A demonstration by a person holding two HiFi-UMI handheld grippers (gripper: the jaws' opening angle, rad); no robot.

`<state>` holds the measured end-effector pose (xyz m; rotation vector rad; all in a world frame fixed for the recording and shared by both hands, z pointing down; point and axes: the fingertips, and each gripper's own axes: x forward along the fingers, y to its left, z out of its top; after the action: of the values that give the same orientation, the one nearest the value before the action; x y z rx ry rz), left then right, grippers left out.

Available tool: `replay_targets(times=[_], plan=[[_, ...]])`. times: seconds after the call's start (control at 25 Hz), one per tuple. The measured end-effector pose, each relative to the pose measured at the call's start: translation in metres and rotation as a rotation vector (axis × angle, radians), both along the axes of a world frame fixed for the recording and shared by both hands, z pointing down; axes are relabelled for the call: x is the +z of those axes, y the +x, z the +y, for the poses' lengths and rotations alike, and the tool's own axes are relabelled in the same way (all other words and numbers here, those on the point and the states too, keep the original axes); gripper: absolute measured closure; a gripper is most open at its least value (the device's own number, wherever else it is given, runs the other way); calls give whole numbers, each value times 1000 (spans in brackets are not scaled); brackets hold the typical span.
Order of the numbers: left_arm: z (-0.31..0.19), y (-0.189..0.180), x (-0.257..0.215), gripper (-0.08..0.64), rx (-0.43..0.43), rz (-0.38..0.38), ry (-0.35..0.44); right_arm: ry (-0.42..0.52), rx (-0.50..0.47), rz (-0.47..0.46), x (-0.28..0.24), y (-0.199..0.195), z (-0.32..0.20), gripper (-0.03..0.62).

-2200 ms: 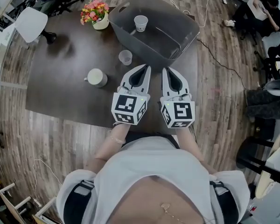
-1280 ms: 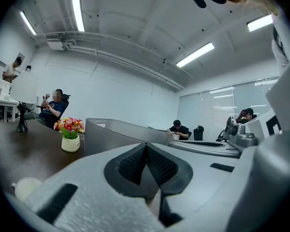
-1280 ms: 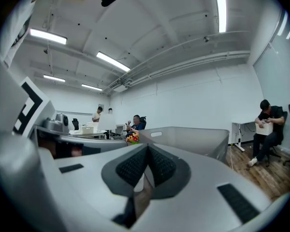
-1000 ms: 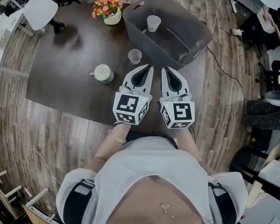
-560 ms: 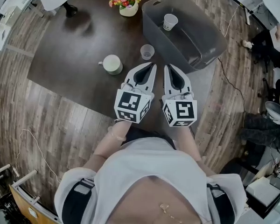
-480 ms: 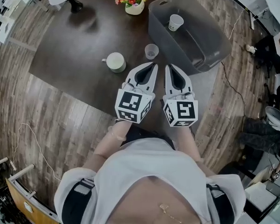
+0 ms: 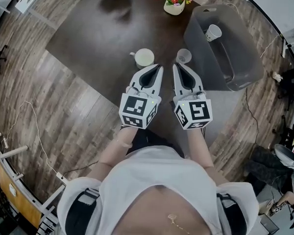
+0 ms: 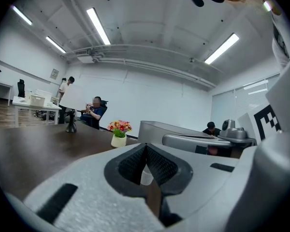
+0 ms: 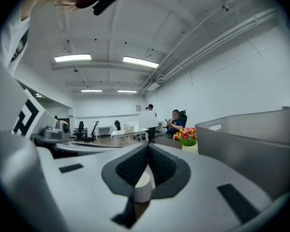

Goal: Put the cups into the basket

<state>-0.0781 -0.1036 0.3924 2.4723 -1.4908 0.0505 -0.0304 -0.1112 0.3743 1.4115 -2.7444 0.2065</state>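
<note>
Jaws: left gripper [image 7: 159, 67] and right gripper [image 7: 176, 65] both clenched, empty.
Table [image 7: 98, 38]: mug [image 7: 144, 58], clear cup [image 7: 183, 56].
Basket [image 7: 247, 58]: paper cup [image 7: 213, 32] inside.

Cup [image 7: 213, 32] in basket [image 7: 246, 68], perhaps tipped; mug [image 7: 144, 58], tumbler [image 7: 183, 56] left.

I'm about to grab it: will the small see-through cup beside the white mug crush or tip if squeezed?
The see-through cup looks thin-walled, so a hard squeeze may well dent it. It appears empty and light, so a nudge could tip or slide it on the smooth table. Standing upright, it probably won't roll.
</note>
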Motion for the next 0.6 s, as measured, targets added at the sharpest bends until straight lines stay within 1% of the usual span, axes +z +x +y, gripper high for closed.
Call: replay_targets(times=[0.12,0.28,0.44,0.6], plan=[[0,-25,0,549,-44,-3,-2,14,-67,4,-2,-25,-2,580],[2,-58,4,549,-104,-1,-11,4,-142,-33,-3,-55,-2,580],[2,-82,9,549,-162,16,-23,-21,-195,21,7,-75,-4,580],[3,-97,15,549,-186,26,-33,-48,-216,51,17,-89,-8,580]])
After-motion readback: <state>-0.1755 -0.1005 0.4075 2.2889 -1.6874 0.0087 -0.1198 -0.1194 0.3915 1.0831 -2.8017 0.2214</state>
